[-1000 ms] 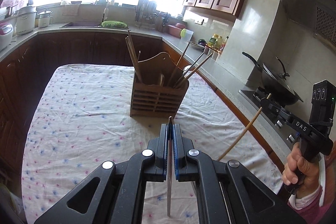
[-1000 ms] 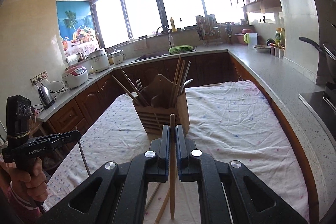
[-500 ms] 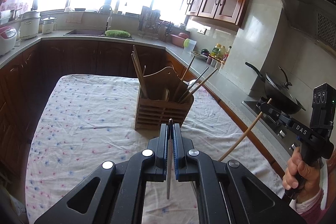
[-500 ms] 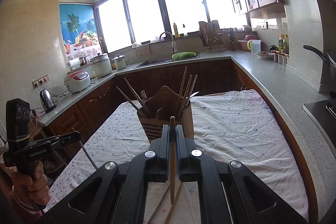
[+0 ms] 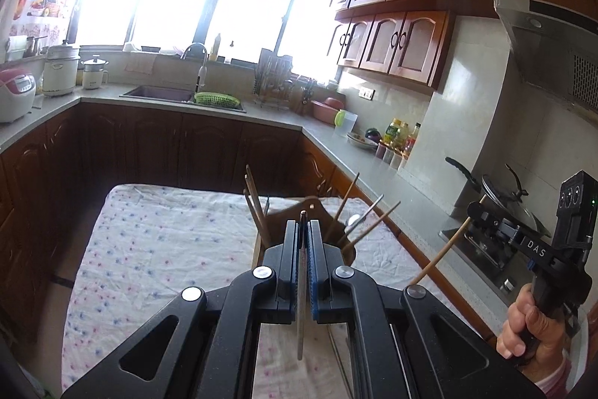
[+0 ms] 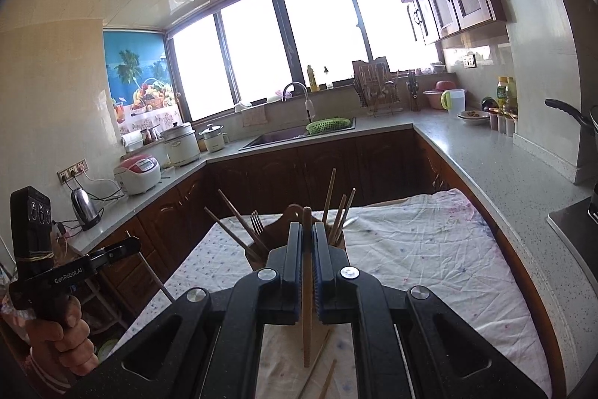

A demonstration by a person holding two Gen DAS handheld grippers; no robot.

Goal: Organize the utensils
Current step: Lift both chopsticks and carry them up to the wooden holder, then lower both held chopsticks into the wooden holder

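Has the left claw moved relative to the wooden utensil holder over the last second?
Yes. The left claw, clamped on a thin metal utensil, has risen and tilted up: the wooden utensil holder now sits low behind its fingers, and more windows show.

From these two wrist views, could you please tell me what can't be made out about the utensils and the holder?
- Wooden holder: its body and compartments are hidden behind the closed jaws in both views.
- Metal chopstick in the left gripper: the far tip overlaps the holder, so depth is unclear.
- Wooden chopstick in the right gripper: likewise.
- Loose chopsticks on the cloth: cut off by the right gripper's frame; count unclear.
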